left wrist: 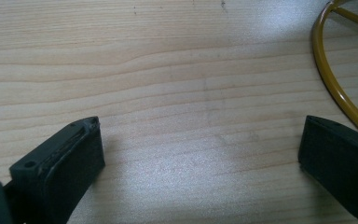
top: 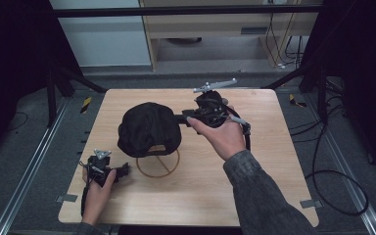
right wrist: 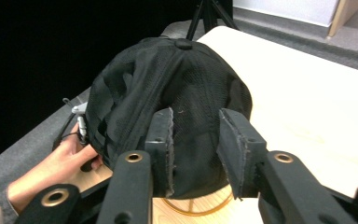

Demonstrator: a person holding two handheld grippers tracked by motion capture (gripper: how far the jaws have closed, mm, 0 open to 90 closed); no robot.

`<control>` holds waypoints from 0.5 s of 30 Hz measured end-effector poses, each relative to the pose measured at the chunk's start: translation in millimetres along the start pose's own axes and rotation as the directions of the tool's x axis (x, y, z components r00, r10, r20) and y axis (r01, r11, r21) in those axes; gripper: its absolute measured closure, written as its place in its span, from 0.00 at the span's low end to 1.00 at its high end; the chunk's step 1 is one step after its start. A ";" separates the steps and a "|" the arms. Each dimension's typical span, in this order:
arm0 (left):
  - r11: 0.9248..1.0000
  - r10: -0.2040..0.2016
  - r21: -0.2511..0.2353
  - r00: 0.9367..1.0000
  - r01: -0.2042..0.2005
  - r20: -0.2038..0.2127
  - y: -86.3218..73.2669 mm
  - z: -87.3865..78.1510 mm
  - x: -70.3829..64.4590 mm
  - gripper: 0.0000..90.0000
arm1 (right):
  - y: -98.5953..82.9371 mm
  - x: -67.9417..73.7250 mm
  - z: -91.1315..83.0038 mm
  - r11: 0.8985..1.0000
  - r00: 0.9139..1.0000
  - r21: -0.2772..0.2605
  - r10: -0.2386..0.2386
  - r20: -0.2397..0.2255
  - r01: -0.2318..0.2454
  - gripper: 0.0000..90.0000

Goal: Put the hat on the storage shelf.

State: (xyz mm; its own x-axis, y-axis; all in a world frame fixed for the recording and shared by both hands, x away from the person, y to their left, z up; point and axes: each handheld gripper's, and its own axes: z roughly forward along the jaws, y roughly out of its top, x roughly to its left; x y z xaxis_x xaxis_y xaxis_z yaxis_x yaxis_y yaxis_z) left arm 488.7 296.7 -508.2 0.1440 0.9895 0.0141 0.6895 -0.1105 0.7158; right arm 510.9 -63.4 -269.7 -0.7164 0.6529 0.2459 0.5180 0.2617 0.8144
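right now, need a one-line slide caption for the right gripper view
Right gripper, jaws parted, closes in on a black cap perched on a yellow wire stand.

Bare desk (top: 254, 181) is seen on the right and near side. The middle is blocked by a black cap (top: 149, 128) on a yellow ring stand (top: 157, 165).

Both hands on the grippers, one low at the tabletop's near-left corner, one raised over its middle

The left hand (top: 97, 192) grips the left gripper (top: 125, 169) near the near-left corner, its jaws spread wide and pointing toward the right edge. The right hand (top: 222, 136), on a grey-sleeved forearm (top: 267, 197) rising from the near edge, holds the right gripper (top: 182, 119) aloft, pointing left, its jaws parted by a narrow gap
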 end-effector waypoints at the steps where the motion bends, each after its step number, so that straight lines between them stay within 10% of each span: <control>1: 1.000 0.000 0.000 1.000 0.000 0.000 0.0 0.0 0.0 0.00 | -1.3 -1.4 -2.9 1.000 1.000 -0.003 -0.005 0.009 0.005 0.70; 15: 1.000 0.000 0.000 1.000 0.000 0.000 0.0 0.0 0.0 0.00 | -9.0 -9.2 -21.3 1.000 0.999 -0.021 0.004 0.053 -0.003 0.54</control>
State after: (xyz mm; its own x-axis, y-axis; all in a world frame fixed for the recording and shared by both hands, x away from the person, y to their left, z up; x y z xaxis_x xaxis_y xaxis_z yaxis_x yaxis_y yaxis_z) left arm 488.6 296.7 -508.1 0.1441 0.9895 0.0139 0.6895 -0.1105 0.7158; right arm 502.9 -86.9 -268.1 -0.6889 0.6904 0.2208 0.5098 0.2450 0.8247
